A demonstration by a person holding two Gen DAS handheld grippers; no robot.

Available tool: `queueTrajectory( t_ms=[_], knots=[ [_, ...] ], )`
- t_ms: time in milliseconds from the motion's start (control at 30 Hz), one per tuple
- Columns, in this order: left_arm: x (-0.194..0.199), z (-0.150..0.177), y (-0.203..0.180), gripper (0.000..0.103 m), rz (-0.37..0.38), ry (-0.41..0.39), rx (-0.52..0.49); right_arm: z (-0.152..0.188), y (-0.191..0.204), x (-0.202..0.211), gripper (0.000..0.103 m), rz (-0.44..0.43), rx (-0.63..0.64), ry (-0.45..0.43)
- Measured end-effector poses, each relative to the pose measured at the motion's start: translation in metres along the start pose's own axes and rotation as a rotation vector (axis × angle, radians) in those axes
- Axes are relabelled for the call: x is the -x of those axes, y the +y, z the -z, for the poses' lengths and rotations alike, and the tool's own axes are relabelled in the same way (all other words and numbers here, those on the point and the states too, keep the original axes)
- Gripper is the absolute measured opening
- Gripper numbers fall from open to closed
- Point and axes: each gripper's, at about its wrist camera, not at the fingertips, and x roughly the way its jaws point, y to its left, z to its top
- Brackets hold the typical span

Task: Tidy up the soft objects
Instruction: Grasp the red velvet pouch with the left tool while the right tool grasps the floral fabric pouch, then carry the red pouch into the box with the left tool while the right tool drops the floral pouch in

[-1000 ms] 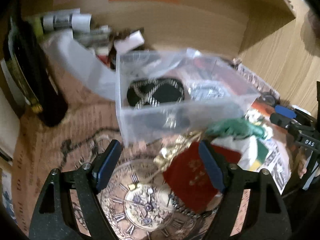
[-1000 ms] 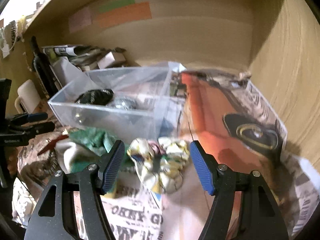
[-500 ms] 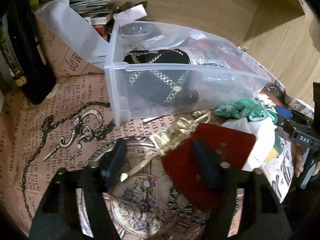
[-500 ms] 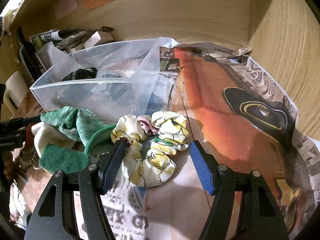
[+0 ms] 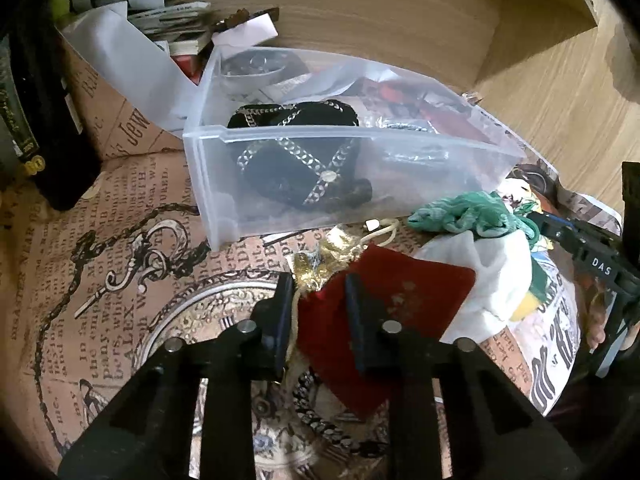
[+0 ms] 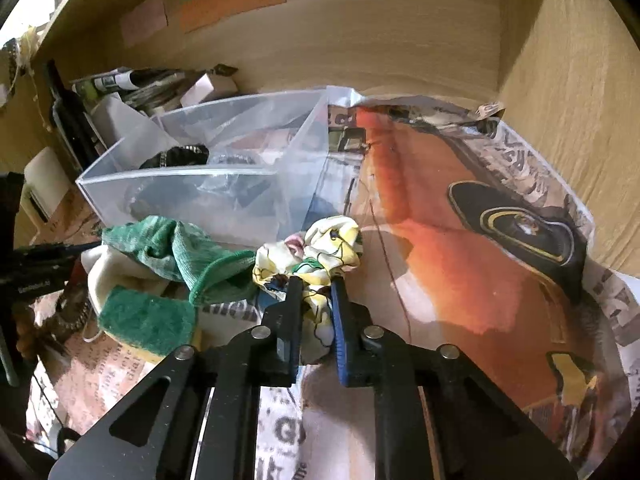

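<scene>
My left gripper (image 5: pixel 318 300) is shut on a red velvet pouch (image 5: pixel 396 300) with a gold drawstring bag (image 5: pixel 320 256) beside it, in front of a clear plastic bin (image 5: pixel 224 184). My right gripper (image 6: pixel 315 300) is shut on a yellow and white patterned scrunchie (image 6: pixel 320 248), just right of the clear bin (image 6: pixel 184 196). A green cloth (image 6: pixel 176 252) and white cloth (image 6: pixel 108 268) lie left of it. The bin holds a black pouch with chains (image 5: pixel 296 160).
A green and yellow sponge (image 6: pixel 148 320) lies near the front left. A dark bottle (image 5: pixel 36 120) stands far left, papers and boxes (image 5: pixel 168 20) behind the bin. Wooden walls (image 6: pixel 560 120) close the back and right. Printed paper (image 6: pixel 460 240) covers the surface.
Both grippers moved down and forward and closed: the left on the red pouch, the right on the scrunchie.
</scene>
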Motion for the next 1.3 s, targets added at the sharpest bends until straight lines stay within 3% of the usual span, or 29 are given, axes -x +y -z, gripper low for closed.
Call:
queueTrajectory(
  t_ms=[200, 800, 1067, 1300],
  knots=[
    [0.025, -0.001, -0.005, 0.014, -0.023, -0.059, -0.015, -0.006, 0.001, 0.018, 0.011, 0.0, -0.01, -0.063],
    [0.103, -0.039, -0.011, 0.013, -0.032, -0.325, -0.016, -0.049, 0.036, 0.066, 0.011, -0.06, 0.055, -0.282],
    [0.103, -0.074, -0.011, 0.013, -0.064, -0.395, -0.008, -0.075, 0.052, 0.059, 0.011, -0.108, 0.08, -0.323],
    [0.079, -0.104, -0.01, 0.013, -0.084, -0.384, 0.004, -0.095, 0.062, 0.039, 0.011, -0.115, 0.11, -0.302]
  ],
)
